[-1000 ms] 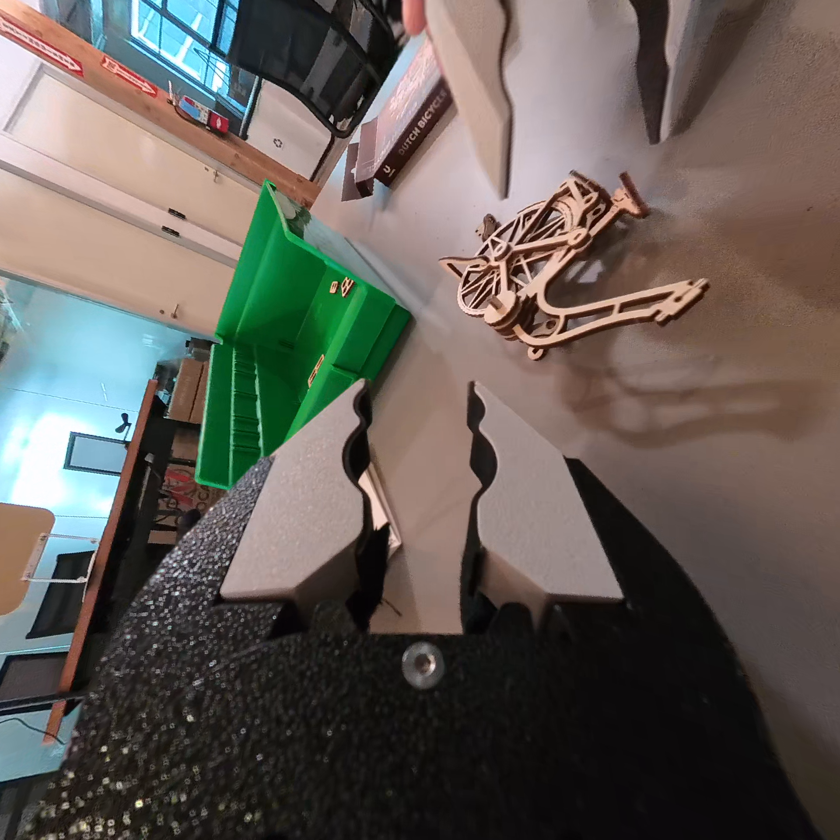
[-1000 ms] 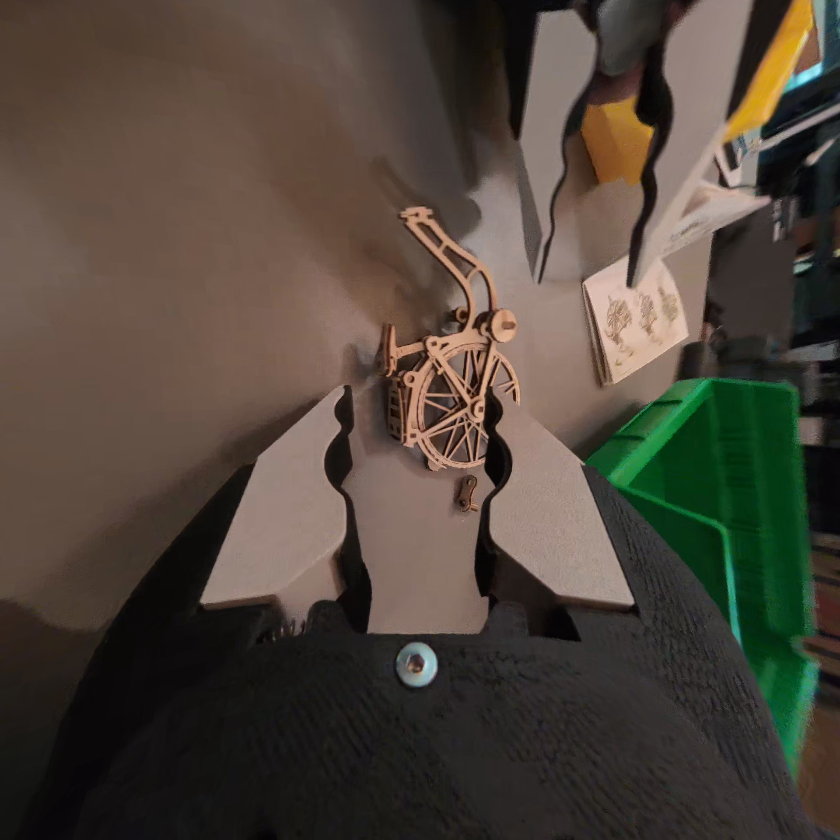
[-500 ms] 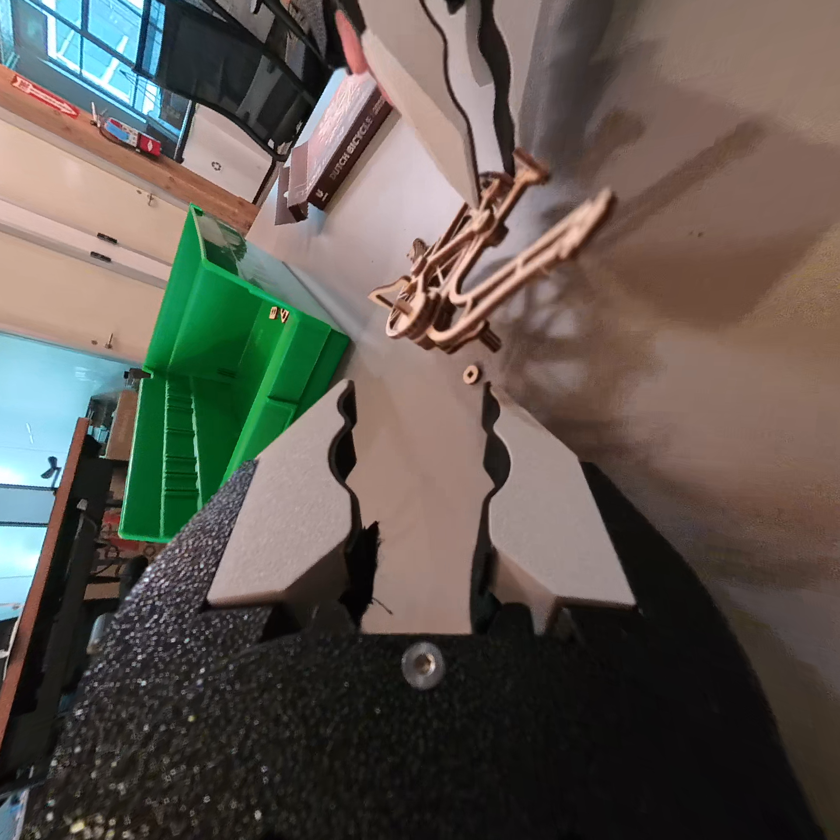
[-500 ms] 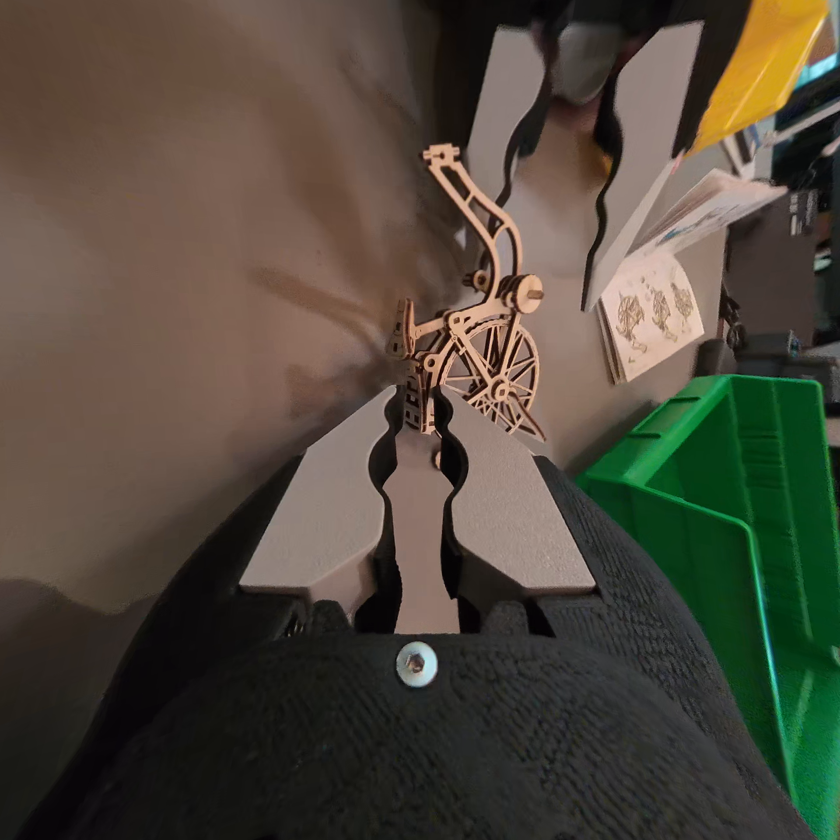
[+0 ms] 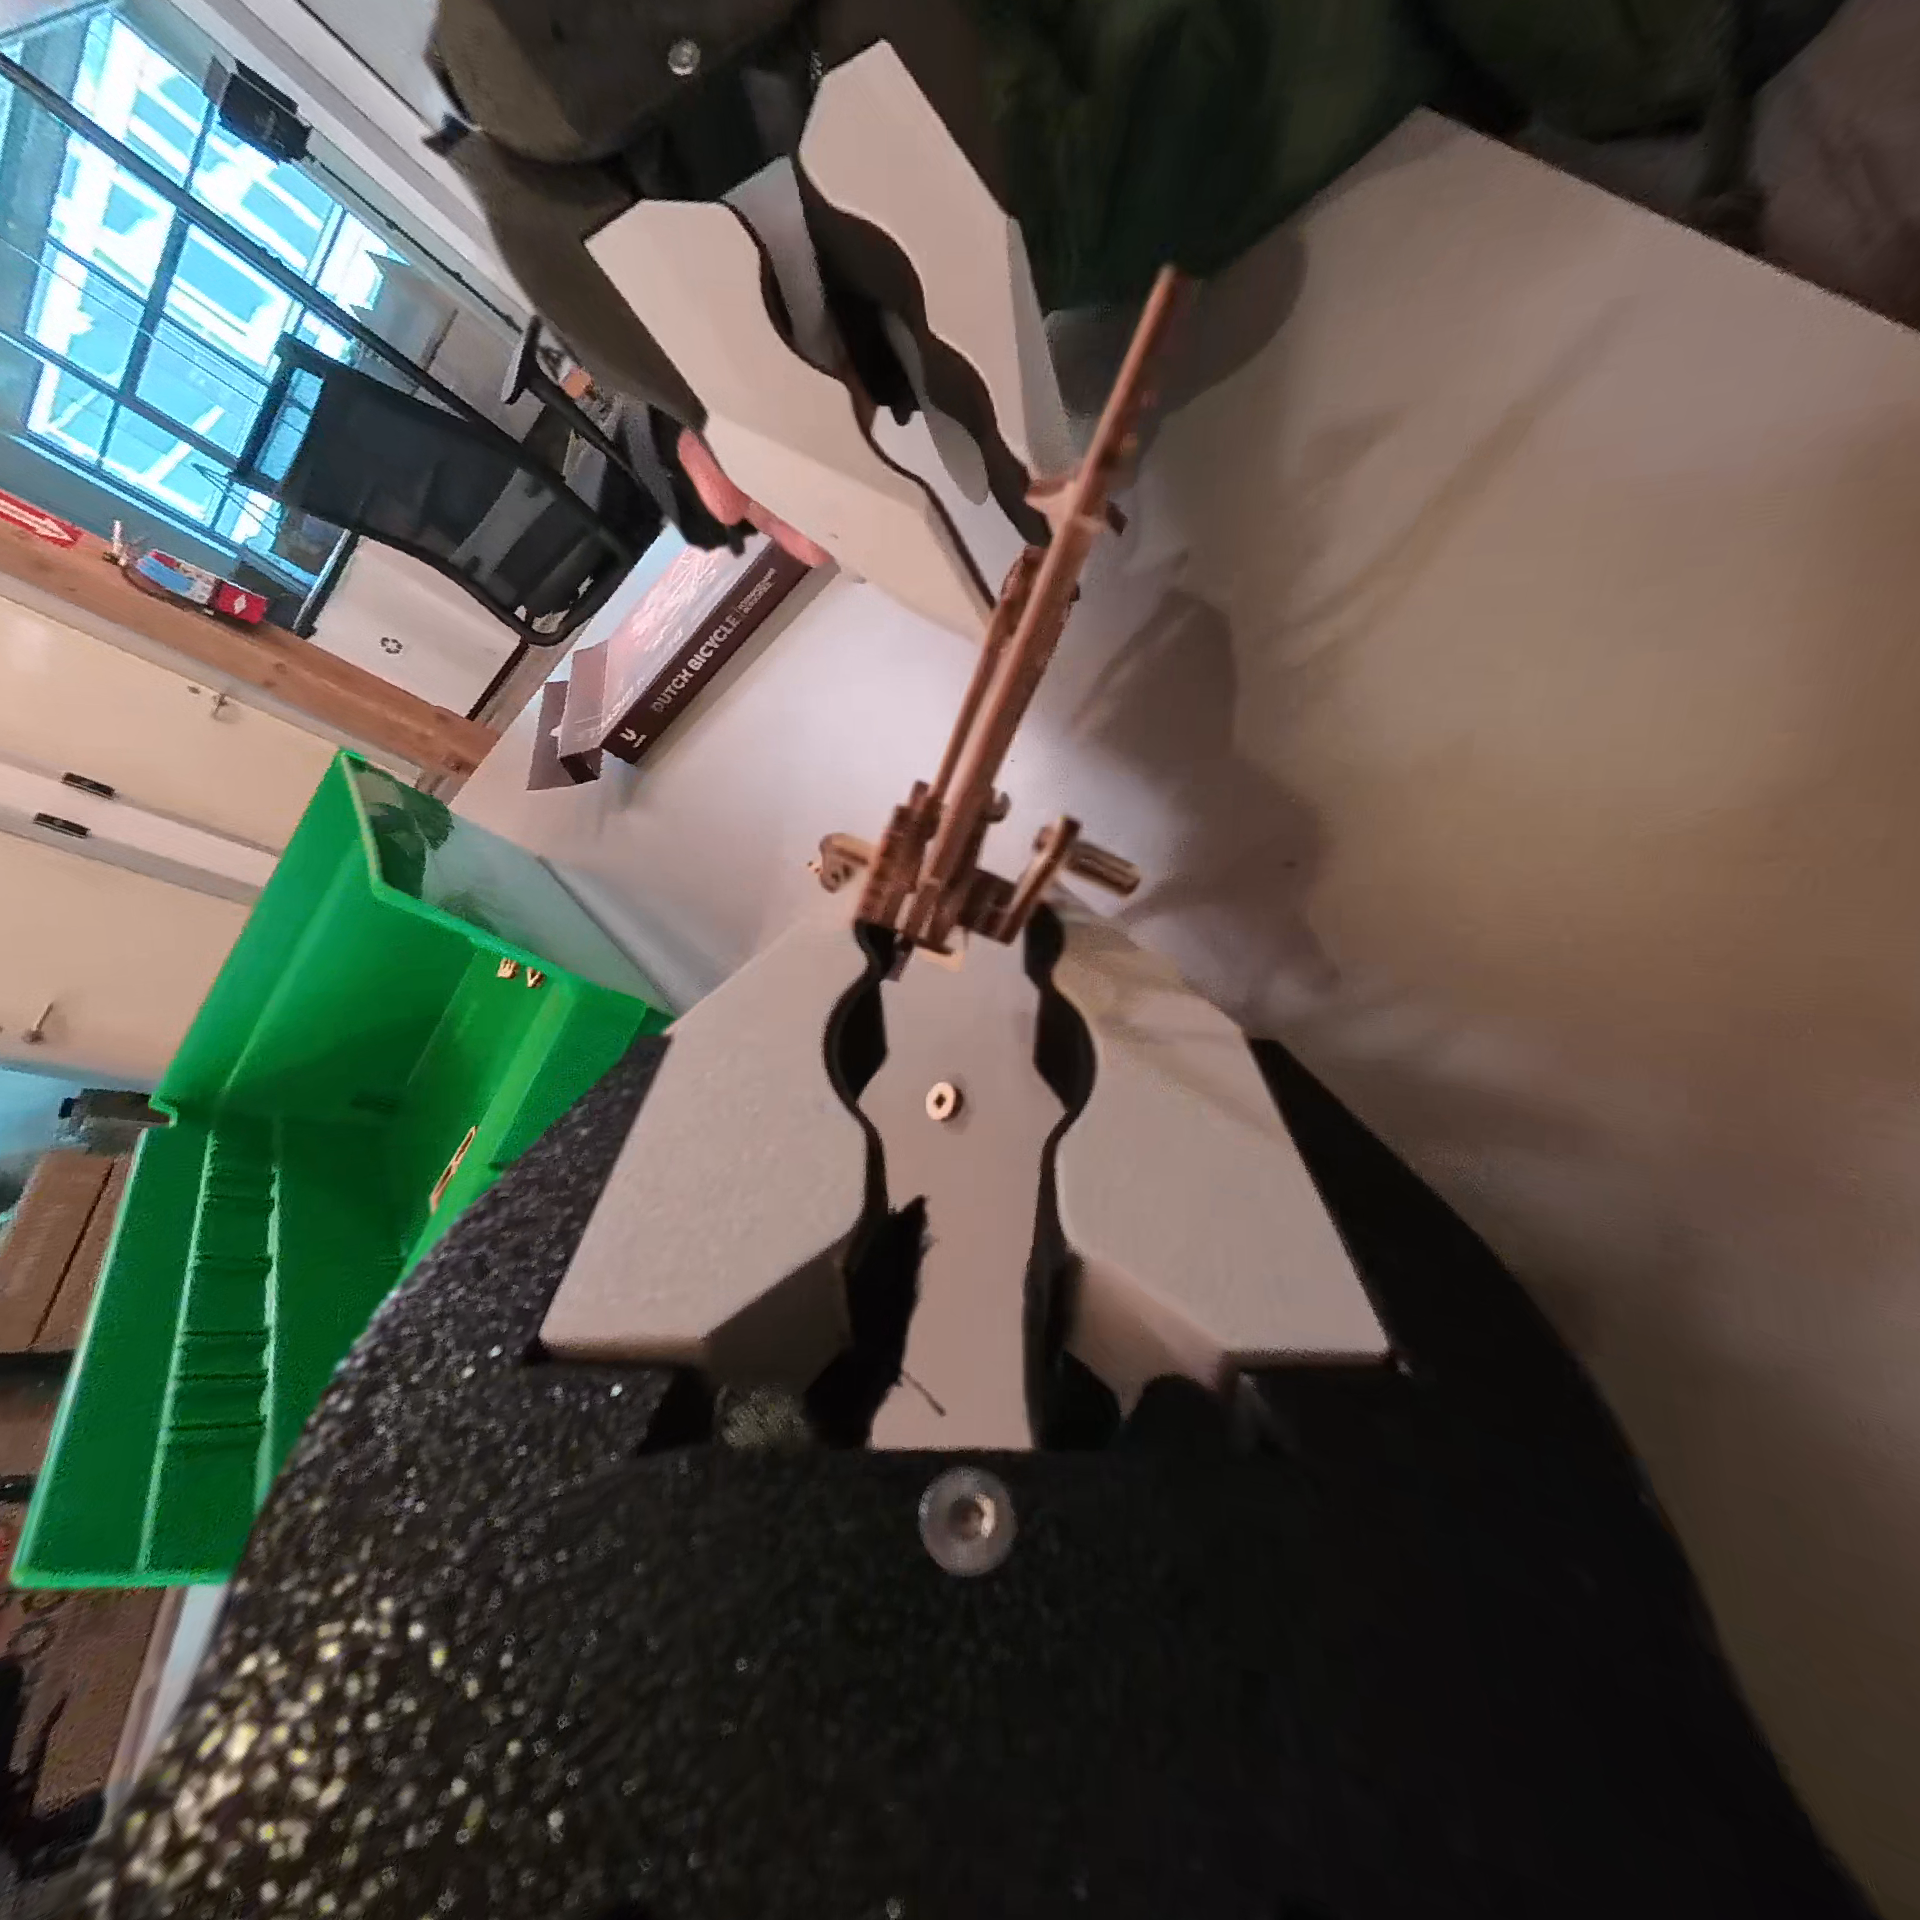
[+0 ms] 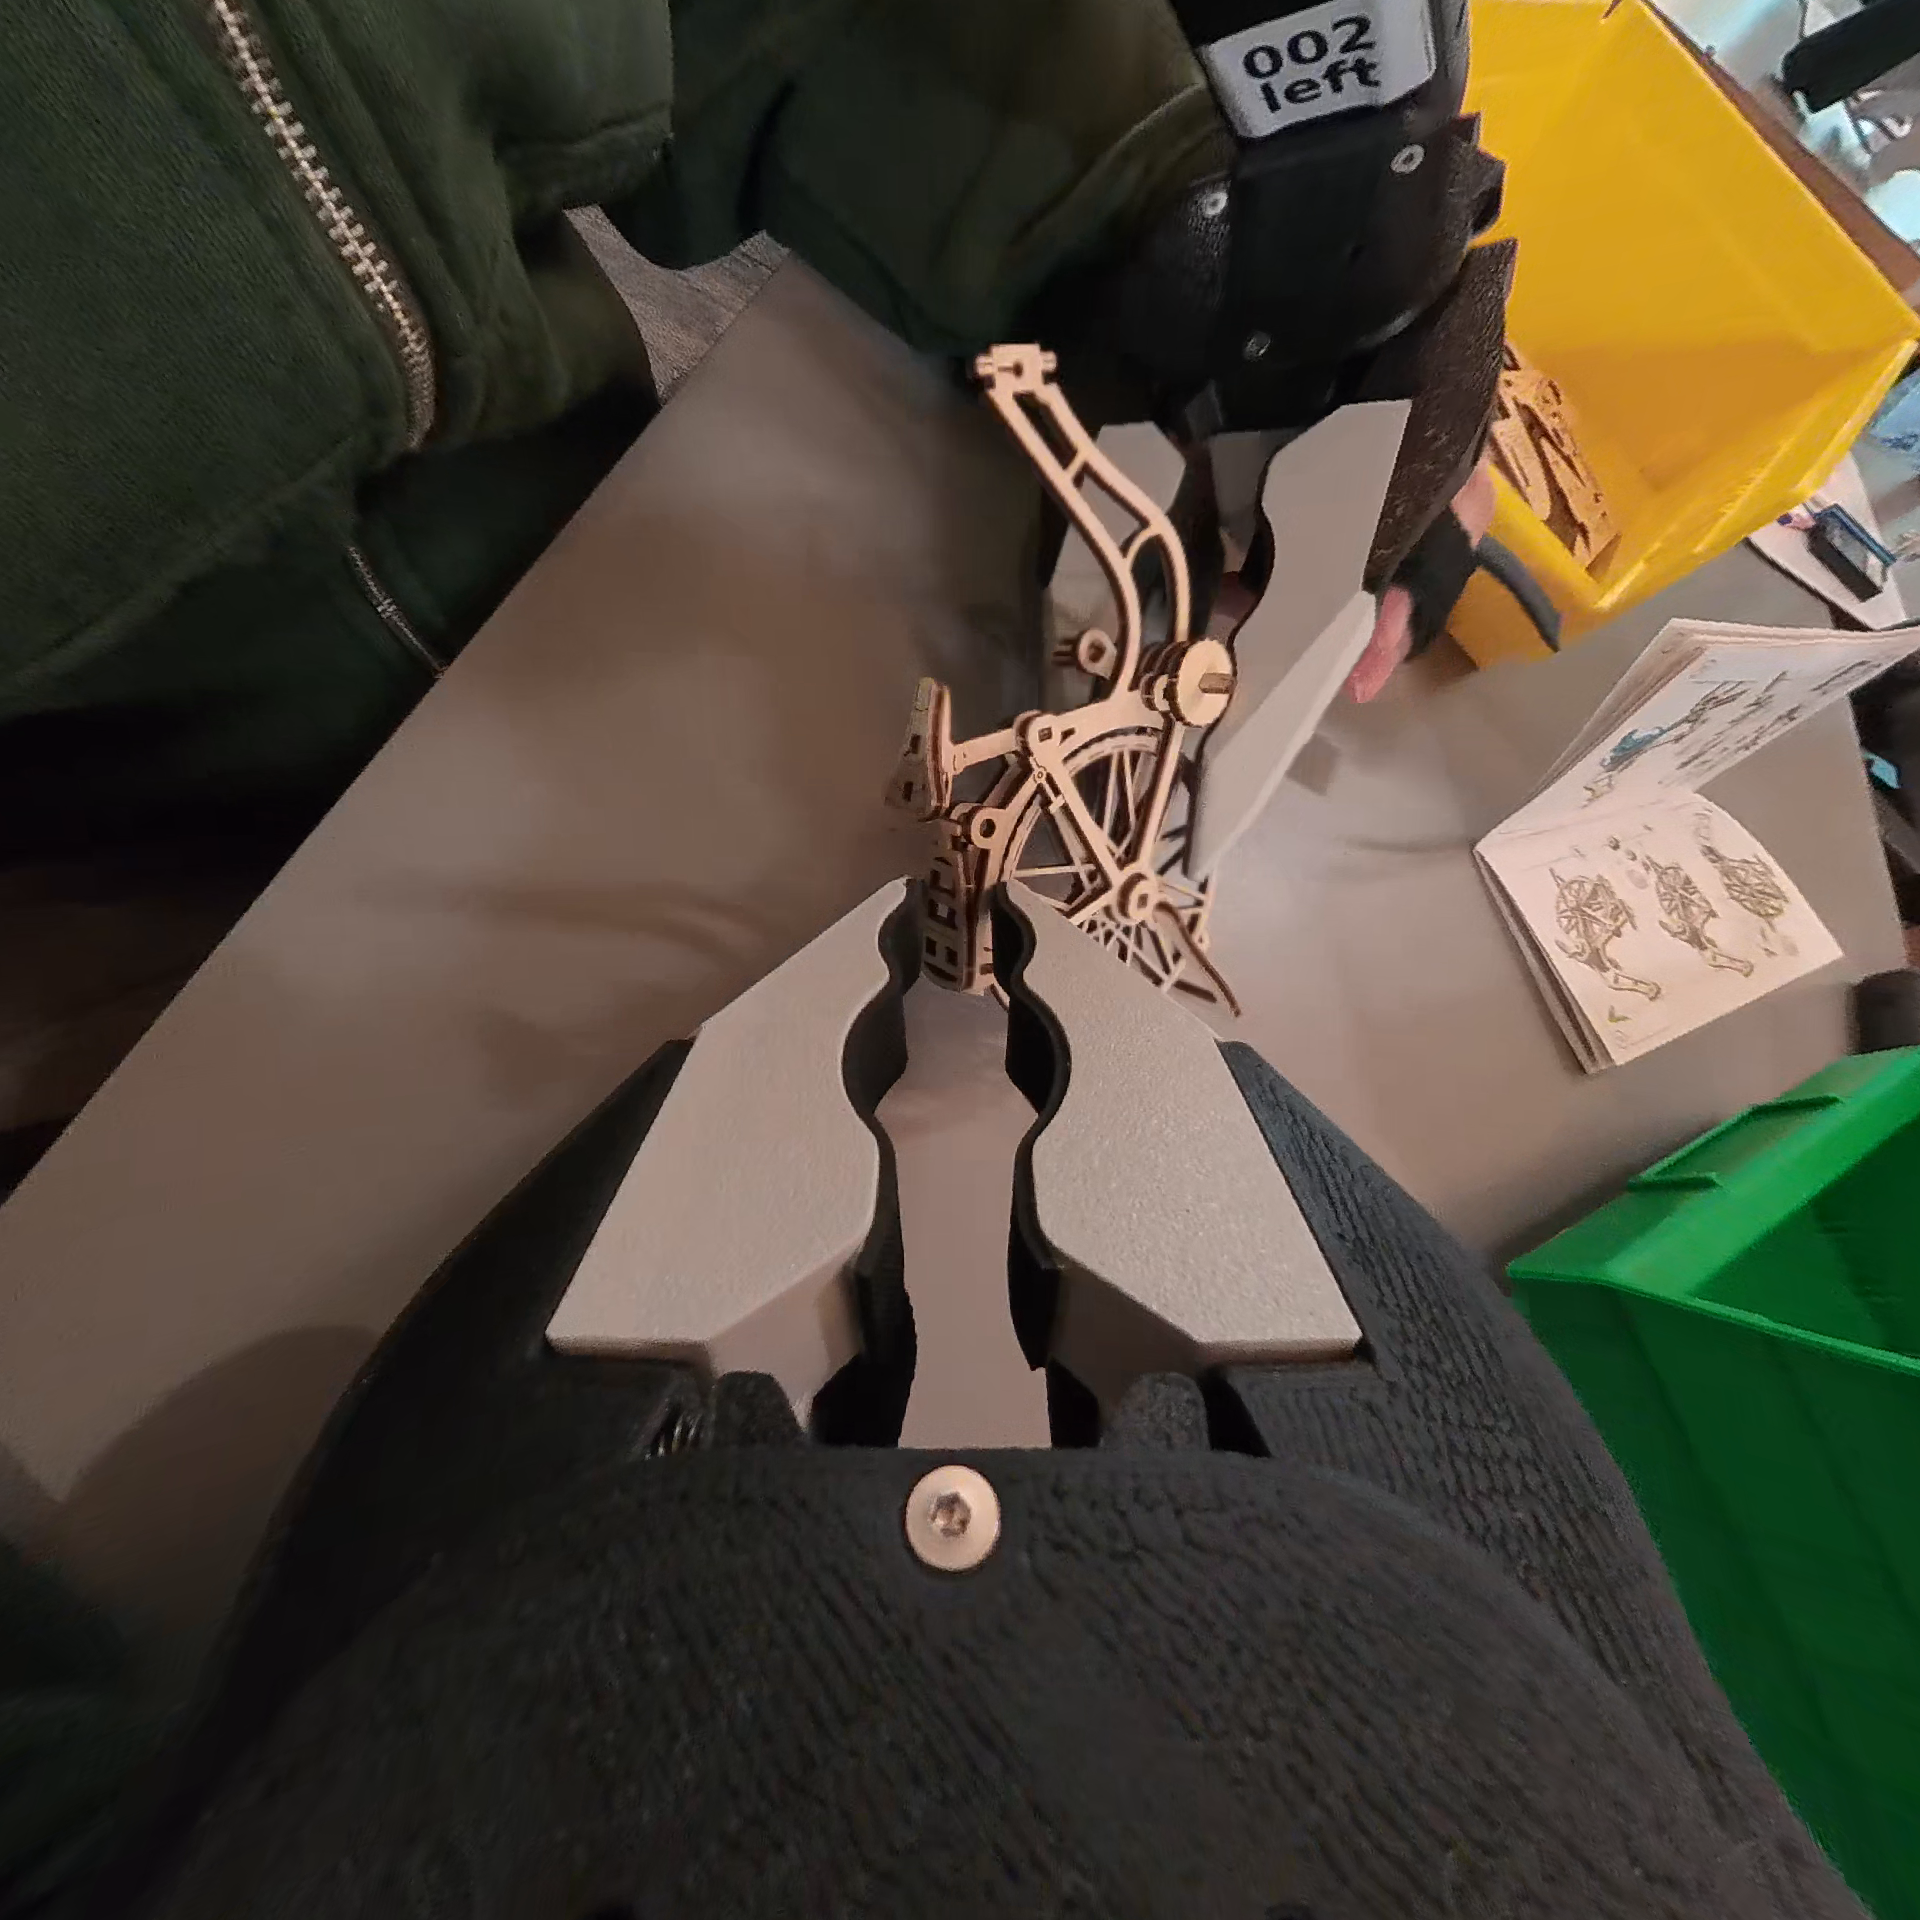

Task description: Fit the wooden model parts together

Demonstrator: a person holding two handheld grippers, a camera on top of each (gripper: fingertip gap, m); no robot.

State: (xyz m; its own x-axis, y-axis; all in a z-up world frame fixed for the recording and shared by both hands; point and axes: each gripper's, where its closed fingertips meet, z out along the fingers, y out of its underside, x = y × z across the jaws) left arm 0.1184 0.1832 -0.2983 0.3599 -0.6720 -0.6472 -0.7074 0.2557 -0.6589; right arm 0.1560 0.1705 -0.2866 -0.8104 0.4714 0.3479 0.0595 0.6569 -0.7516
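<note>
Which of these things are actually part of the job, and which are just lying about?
In use: wooden bicycle model, right gripper clamping it, left gripper, small wooden ring.
Lying about: green bin, yellow bin, instruction booklet, dark box.

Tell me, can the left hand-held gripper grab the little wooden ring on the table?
Probably not right now. The left hand-held gripper is open, but the wooden bicycle model sits at its fingertips, and the small ring lies back between its fingers.

Right tool point(image 6: 956, 914) clamped narrow, left tool point(image 5: 956, 935) apparently open, tips facing each other
</note>
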